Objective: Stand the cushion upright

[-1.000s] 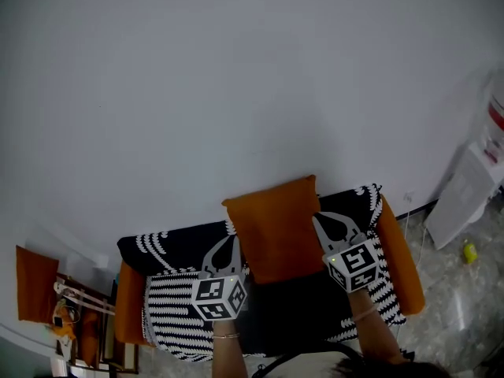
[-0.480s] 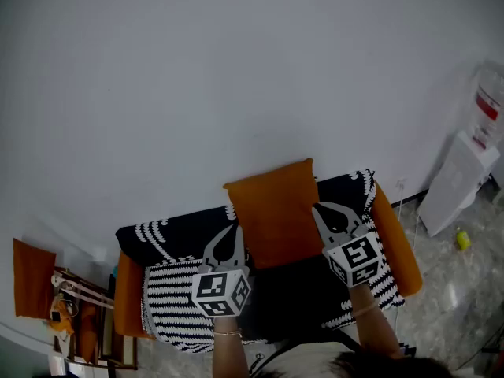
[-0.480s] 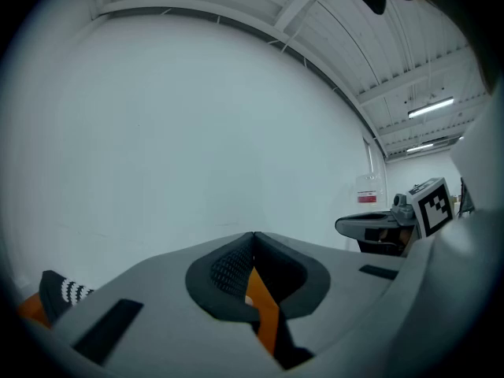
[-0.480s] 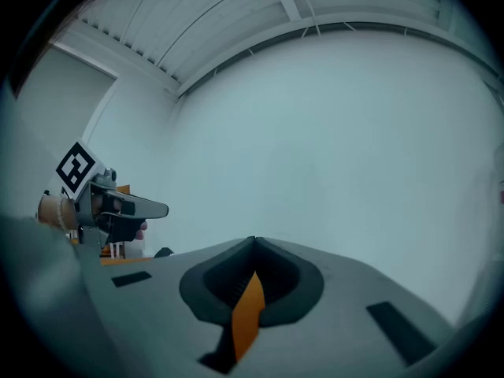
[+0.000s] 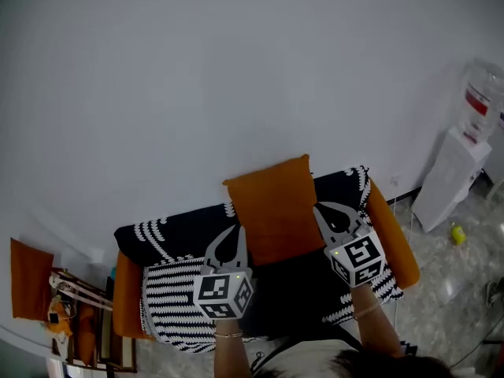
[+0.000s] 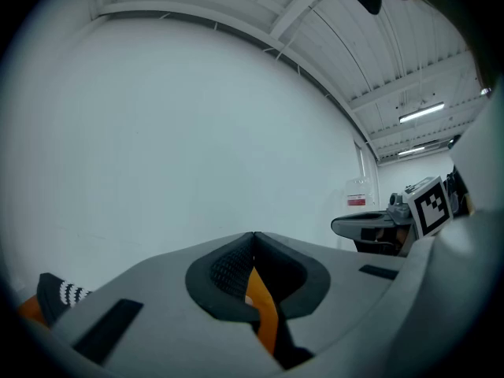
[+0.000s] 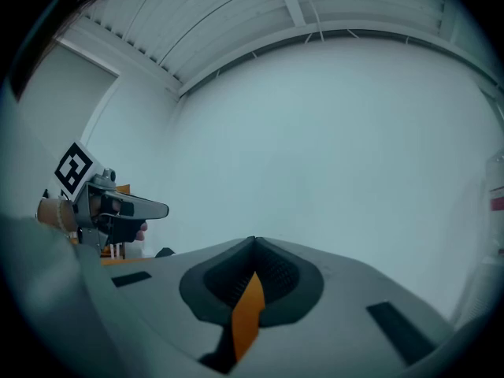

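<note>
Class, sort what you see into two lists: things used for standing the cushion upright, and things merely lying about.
In the job: cushion, left gripper, right gripper, both shut on it; sofa.
Lying about: water dispenser, small yellow object, second orange cushion.

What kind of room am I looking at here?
Probably a lounge corner in a home or office: an orange sofa draped with a black-and-white throw, an orange cushion, and a water dispenser standing by the white wall.

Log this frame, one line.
left tongs: shut on orange cushion, left edge | right tongs: shut on right edge | cushion: held over patterned sofa, by white wall
</note>
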A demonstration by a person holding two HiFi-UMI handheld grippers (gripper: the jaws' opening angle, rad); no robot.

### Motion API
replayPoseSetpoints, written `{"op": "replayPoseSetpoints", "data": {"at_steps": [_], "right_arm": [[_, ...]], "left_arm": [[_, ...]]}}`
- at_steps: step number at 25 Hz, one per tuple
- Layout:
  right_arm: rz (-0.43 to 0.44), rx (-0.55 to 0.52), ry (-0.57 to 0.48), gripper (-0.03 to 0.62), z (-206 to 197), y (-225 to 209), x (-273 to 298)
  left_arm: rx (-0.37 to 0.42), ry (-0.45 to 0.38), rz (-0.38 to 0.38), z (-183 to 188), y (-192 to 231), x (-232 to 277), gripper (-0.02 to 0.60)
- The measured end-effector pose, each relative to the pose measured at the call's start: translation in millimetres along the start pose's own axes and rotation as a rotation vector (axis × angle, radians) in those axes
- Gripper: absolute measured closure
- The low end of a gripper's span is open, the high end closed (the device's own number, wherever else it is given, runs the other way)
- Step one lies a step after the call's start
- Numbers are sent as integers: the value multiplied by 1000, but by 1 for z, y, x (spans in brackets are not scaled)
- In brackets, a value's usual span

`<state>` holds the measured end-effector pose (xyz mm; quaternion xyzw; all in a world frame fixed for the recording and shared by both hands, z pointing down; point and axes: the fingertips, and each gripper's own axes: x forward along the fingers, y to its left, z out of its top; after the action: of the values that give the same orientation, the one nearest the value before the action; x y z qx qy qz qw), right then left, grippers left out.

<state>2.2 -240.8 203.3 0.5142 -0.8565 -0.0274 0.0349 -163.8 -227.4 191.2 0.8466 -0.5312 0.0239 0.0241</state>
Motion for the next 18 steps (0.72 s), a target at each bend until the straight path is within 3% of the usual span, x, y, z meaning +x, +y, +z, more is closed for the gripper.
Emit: {"op": "replayPoseSetpoints", "data": {"at_steps": [18], "right_arm": [[-29, -18, 13, 588, 3, 17, -17]], "left_arm": [[-30, -4, -41, -2, -4, -19, 561]]}}
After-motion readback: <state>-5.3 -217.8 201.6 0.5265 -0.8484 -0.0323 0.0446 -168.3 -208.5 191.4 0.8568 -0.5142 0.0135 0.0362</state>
